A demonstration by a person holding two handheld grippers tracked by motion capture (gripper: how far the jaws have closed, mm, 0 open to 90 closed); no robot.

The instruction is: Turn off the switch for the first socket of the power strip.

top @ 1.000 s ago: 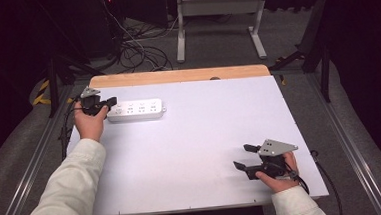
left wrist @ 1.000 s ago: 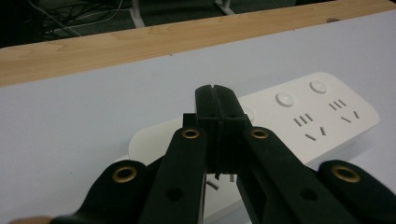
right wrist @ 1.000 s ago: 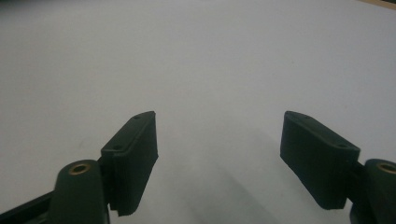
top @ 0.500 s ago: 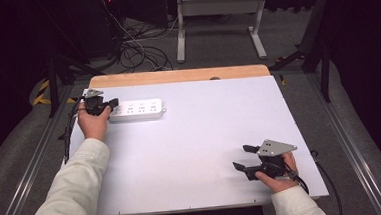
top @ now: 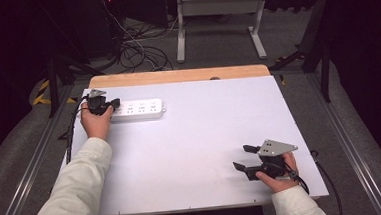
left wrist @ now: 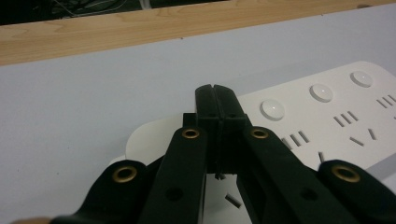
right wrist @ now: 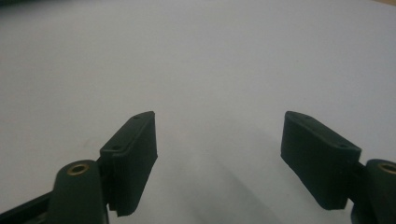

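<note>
Fingers [left wrist: 229, 112] of the left gripper [top: 109, 105] closed empty over the power strip's [top: 143, 110] end near desk's [top: 191, 152] far-left corner, right gripper [top: 247, 159] open, idle; off-center press likely skids the strip.

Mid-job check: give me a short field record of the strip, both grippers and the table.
power strip: white power strip lying flat near the far left of the white table
left gripper: left gripper with jaws shut together, nothing between them, tips over the strip's left end by its round buttons
contact: cannot tell whether the tips press the strip
right gripper: right gripper with jaws wide apart, holding nothing, low over bare table at the near right
</note>
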